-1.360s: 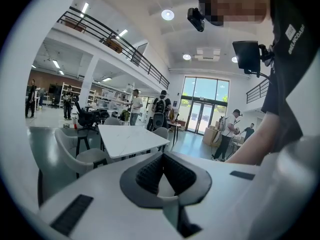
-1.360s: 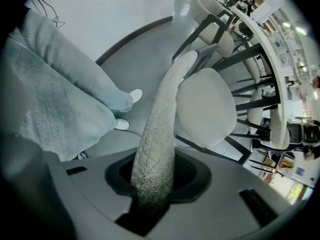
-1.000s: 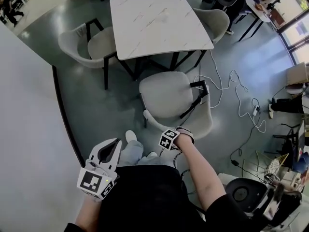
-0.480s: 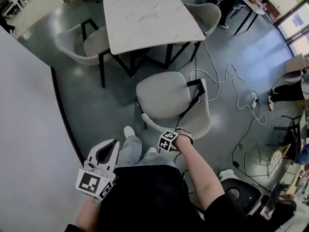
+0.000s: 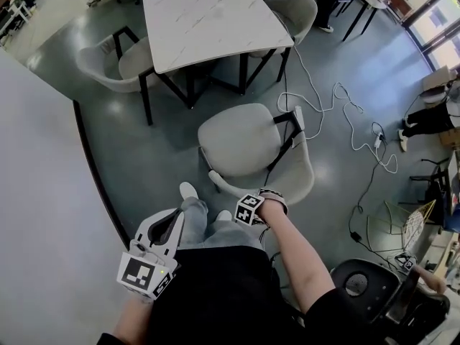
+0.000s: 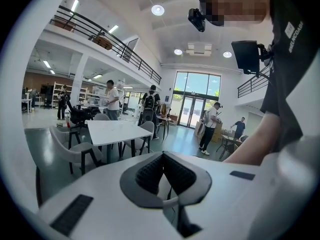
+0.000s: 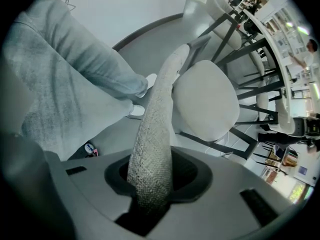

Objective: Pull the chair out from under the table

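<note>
**Right tool clamped on the chair's backrest; chair stands clear of the worktop**

Head view: the chair point(image 5: 241, 144) stands on the grey floor in the middle of the picture. Its pale seat is entirely out from under the white marble worktop point(image 5: 215, 20), which lies at its 12 o'clock with a strip of bare floor between them. The curved backrest wraps the seat's 5 o'clock side, toward the person. The right tool point(image 5: 267, 197) points steeply down onto the backrest's rim, with its marker cube just at its 8 o'clock. The left tool point(image 5: 165, 218) hangs at 7 o'clock from the chair, beside the person's light trousers point(image 5: 195, 225), apart from the chair. Two more pale chairs sit tucked in at the worktop's 9 o'clock and 2 o'clock sides. A white cable point(image 5: 345, 113) trails over the floor at 3 o'clock from the chair.

Left gripper view: the left tool point(image 6: 163, 156) is clenched with its ribbed pads meeting at the tips and nothing between them. Beyond it, at 11 o'clock, stand the worktop point(image 6: 117, 130) and a chair beside it, with people further off in the hall.

Right gripper view: the right tool point(image 7: 150, 186) grasps the chair's woven backrest rim point(image 7: 152, 134), which rises out of the jaws toward 12 o'clock. The seat point(image 7: 205, 101) lies at 2 o'clock from the grip, and the trouser leg point(image 7: 75, 74) and a white shoe point(image 7: 140, 109) at 10 o'clock.
</note>
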Tool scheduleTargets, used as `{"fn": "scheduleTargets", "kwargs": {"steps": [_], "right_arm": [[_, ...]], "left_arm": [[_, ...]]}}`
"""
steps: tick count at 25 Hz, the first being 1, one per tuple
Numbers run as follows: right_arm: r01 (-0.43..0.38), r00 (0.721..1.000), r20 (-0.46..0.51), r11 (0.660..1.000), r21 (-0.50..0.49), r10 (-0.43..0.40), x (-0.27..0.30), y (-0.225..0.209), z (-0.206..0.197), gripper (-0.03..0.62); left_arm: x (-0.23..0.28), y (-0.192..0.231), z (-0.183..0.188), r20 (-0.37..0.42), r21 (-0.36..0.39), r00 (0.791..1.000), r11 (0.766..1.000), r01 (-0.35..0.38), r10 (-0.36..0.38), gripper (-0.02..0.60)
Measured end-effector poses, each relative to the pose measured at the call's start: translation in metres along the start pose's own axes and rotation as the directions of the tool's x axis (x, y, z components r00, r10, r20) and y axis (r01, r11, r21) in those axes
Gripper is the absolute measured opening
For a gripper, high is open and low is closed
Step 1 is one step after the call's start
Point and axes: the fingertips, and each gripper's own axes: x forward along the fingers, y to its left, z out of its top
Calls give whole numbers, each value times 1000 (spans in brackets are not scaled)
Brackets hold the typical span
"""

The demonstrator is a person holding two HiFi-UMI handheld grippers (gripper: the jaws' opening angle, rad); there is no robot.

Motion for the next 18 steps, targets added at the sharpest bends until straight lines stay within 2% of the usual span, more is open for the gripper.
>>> {"fn": "scheduleTargets", "kwargs": {"steps": [5, 10, 18], "right_arm": [[-10, 1000, -4, 1000, 6, 10, 0, 23, -15, 112], [-19, 1000, -10, 1000, 20, 19, 2, 42, -17, 113], [-46, 999, -13, 992, 115, 48, 5, 74, -28, 115]], "left_arm": [[-8, -14, 0, -12, 12, 999, 999, 35, -35, -2], [-13, -9, 3, -28, 37, 995, 995, 93, -92, -2], [-17, -16, 3, -59, 70, 980, 979, 193, -189, -2]]}}
